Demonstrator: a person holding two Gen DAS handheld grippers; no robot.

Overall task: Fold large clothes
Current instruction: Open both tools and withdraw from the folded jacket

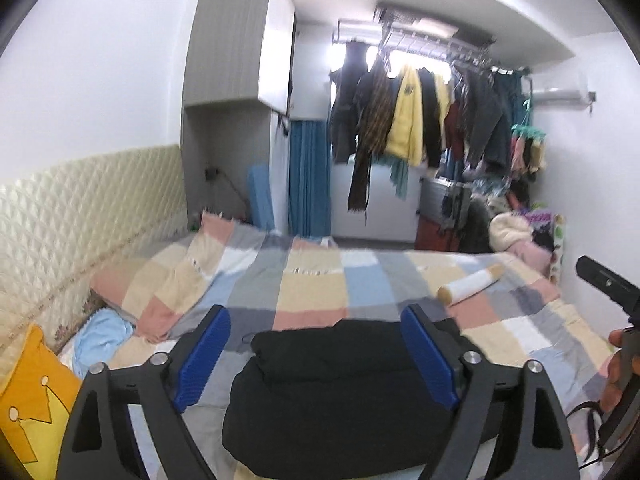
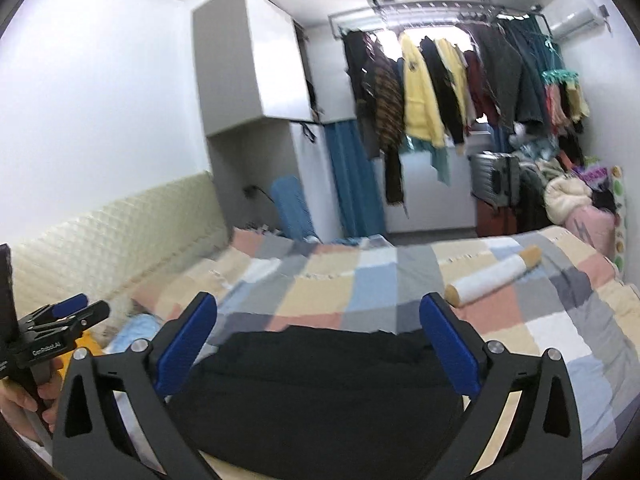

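Note:
A black garment point(image 1: 336, 392) lies folded into a thick bundle on the checked bedspread point(image 1: 320, 280), near the bed's front edge. My left gripper point(image 1: 316, 332) is open and empty, its blue pads point(image 1: 204, 356) spread above the bundle. My right gripper point(image 2: 320, 328) is open and empty too, held above the same black garment point(image 2: 320, 392). The left gripper also shows at the left edge of the right wrist view point(image 2: 80, 312), held apart from the garment. Part of the right gripper's body point(image 1: 608, 284) shows at the right edge of the left wrist view.
A white roll with tan ends point(image 1: 472, 284) lies on the bed's right side. A yellow cushion point(image 1: 32, 396) and light blue cloth point(image 1: 100, 336) sit at left by the quilted headboard point(image 1: 80, 216). Hanging clothes point(image 1: 420, 116) and piled items point(image 1: 520, 228) fill the far end.

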